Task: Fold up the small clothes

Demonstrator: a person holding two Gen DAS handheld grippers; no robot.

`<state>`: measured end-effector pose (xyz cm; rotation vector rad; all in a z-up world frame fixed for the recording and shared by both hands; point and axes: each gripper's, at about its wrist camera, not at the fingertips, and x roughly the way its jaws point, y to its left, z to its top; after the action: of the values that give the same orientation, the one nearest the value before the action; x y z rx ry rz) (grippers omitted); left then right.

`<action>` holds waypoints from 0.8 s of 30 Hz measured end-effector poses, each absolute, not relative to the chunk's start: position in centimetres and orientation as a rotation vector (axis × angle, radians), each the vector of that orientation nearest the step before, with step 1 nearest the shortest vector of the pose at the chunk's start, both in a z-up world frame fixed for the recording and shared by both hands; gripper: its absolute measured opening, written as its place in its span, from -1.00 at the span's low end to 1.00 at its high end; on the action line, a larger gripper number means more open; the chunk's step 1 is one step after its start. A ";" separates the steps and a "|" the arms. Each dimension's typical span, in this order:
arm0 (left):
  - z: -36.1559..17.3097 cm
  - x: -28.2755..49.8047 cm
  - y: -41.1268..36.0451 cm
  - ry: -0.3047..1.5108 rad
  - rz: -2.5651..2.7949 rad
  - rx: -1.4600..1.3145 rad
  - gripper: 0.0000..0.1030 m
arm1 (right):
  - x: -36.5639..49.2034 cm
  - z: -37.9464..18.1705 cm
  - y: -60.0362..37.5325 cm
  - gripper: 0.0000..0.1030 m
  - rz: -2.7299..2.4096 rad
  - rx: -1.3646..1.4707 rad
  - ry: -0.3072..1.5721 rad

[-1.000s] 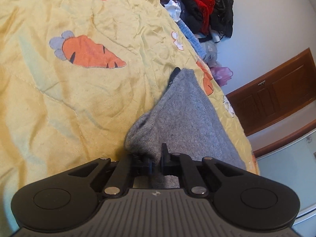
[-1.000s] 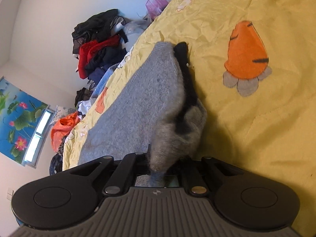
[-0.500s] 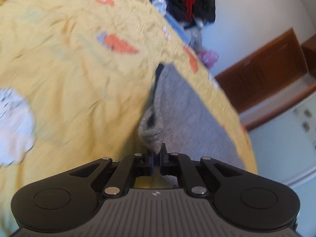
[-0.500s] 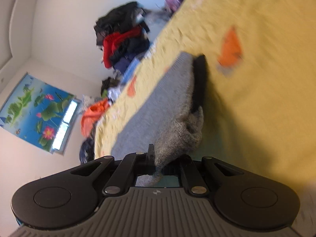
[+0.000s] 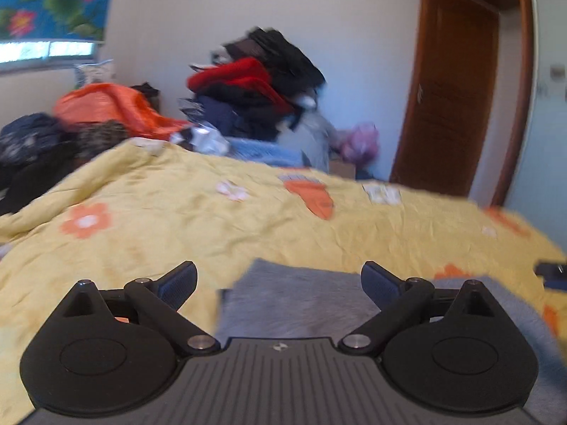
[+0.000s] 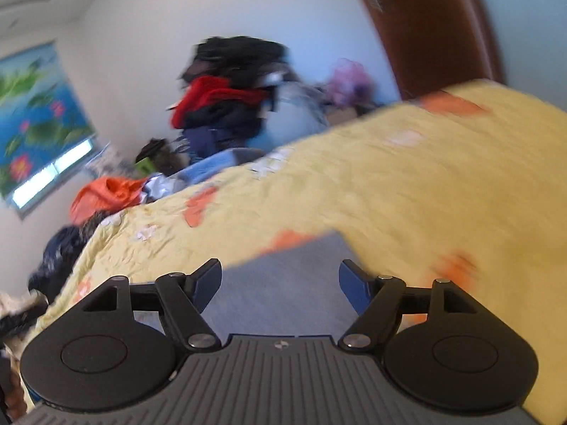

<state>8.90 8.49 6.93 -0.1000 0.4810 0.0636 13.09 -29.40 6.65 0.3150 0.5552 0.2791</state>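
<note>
A grey knitted garment (image 5: 297, 301) lies flat on the yellow quilt (image 5: 177, 212) with its far edge straight. My left gripper (image 5: 280, 279) is open and empty just above the garment's near part. In the right wrist view the same grey garment (image 6: 283, 276) lies between the fingers of my right gripper (image 6: 280, 279), which is open and empty above it. Both views are blurred by motion.
A tall pile of red, black and dark blue clothes (image 5: 255, 88) stands beyond the far edge of the bed. Orange cloth (image 5: 106, 106) and dark clothes lie at the far left. A brown door (image 5: 450, 99) is at the right. The quilt (image 6: 425, 177) has carrot and flower patches.
Both grippers have let go of the grey garment and opened wide. Both have tipped up to look across the bed; the garment now lies flat.
</note>
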 end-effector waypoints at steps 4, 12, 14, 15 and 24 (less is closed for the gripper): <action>1.6 16.3 4.7 0.681 0.060 0.029 0.92 | 17.4 3.9 -24.5 0.40 0.223 0.133 0.652; -1.6 18.0 8.2 0.733 0.061 -0.015 1.00 | 17.6 0.7 -25.6 0.78 0.127 0.025 0.698; -1.4 18.1 7.5 0.729 0.085 -0.002 1.00 | 18.1 0.5 -25.1 0.88 0.119 -0.002 0.707; -0.9 17.9 7.3 0.729 0.093 0.000 1.00 | 18.3 0.5 -25.0 0.88 0.119 0.005 0.705; 1.7 12.2 5.4 0.735 0.054 -0.007 1.00 | 11.4 3.1 -23.5 0.90 0.188 -0.050 0.611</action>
<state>12.17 5.41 1.70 -0.0069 0.7346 0.0540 11.37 -23.54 3.06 -0.0499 0.6111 0.1880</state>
